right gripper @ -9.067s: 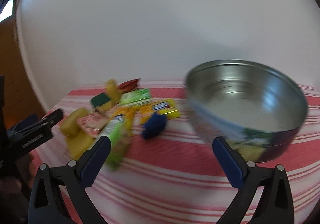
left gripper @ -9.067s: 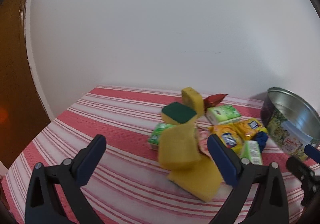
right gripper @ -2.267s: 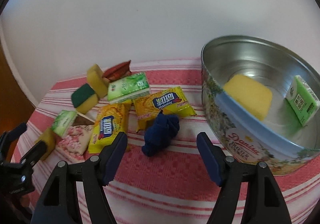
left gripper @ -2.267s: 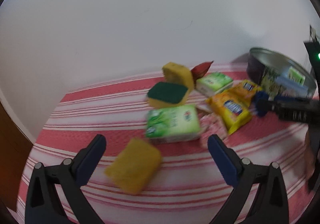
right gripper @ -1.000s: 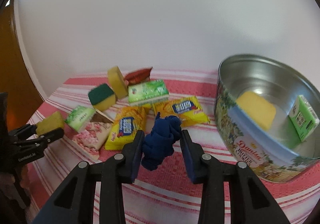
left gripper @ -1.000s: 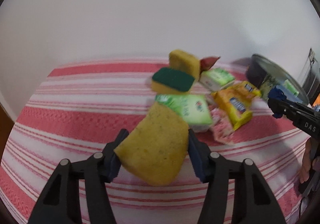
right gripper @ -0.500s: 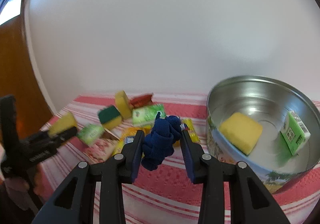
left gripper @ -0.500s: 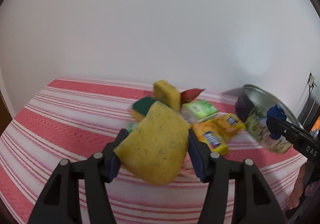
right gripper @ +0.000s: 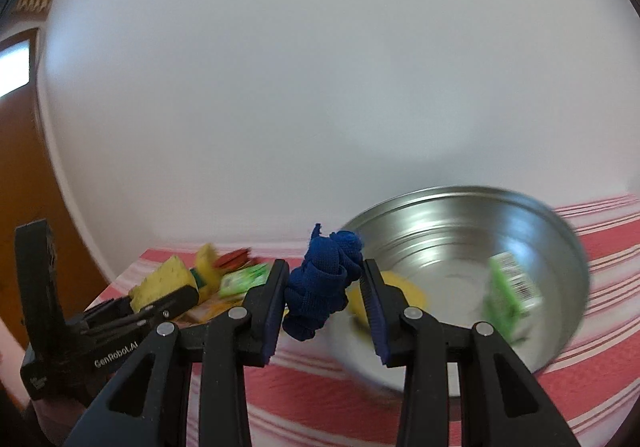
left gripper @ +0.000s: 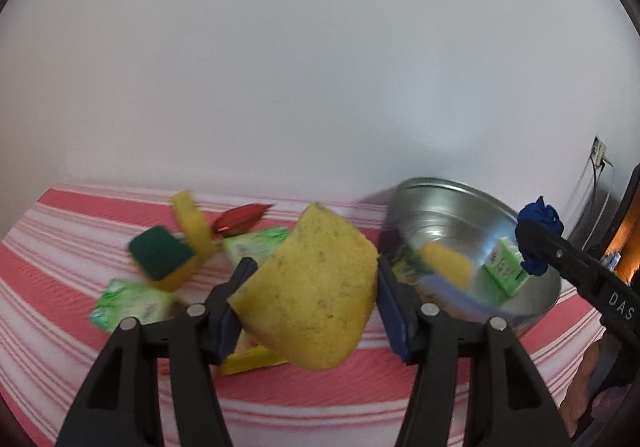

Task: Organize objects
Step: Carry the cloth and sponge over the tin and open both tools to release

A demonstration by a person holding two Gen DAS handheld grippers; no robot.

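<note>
Item one: yellow sponge [left gripper: 310, 289], clamped in my left gripper [left gripper: 312, 297], raised above the striped cloth [left gripper: 60, 267], with the metal tin [left gripper: 452, 203] to its right and farther off. Light, soft, springy; the pads press its two flat sides near the middle, and I judge that the right hold, since a corner grip would let it twist. Squeeze gently; it gives.

Item two: blue knotted fabric [right gripper: 322, 281], pinched in my right gripper [right gripper: 324, 301], held just at the tin's near left rim. Very light, limp, no stiffness; loose folds hang below the pads. Best taken across the thick knot, as I have it. It may cling to the pads on release.

Item three: the tin, holding a second yellow sponge [right gripper: 400, 287] and a green carton [right gripper: 514, 293]. Rigid, smooth-walled, likely to slide on the cloth if knocked.

Left on the cloth, far left: green-topped sponge [left gripper: 160, 255], green packets [left gripper: 132, 303], a red wrapper [left gripper: 240, 217].
</note>
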